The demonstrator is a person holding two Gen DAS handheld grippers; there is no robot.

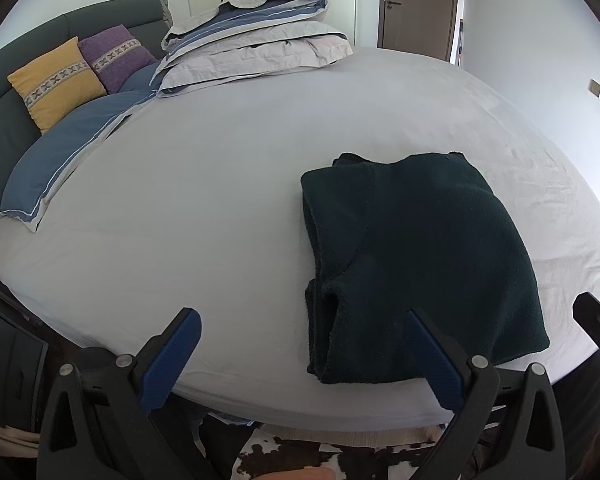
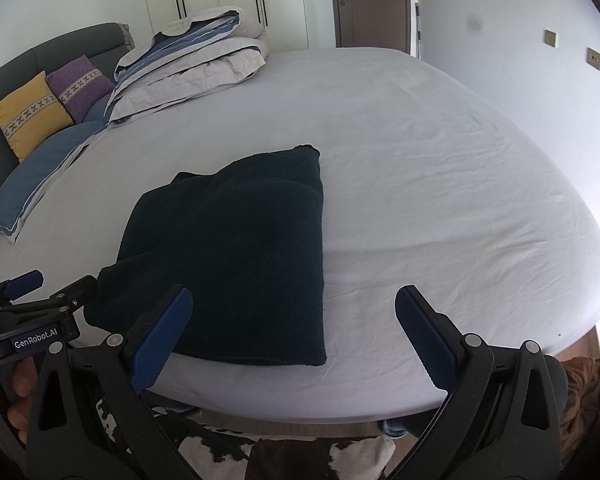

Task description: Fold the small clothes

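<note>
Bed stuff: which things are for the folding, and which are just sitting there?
For the folding: dark green garment, left gripper, right gripper, both open.

Just sitting there: yellow cushion, purple cushion, folded duvet, blue pillow.

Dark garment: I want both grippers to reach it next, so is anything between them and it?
Nothing visible. The dark garment lies alone on the sheet; the left gripper and right gripper are open right at its near edge.
</note>
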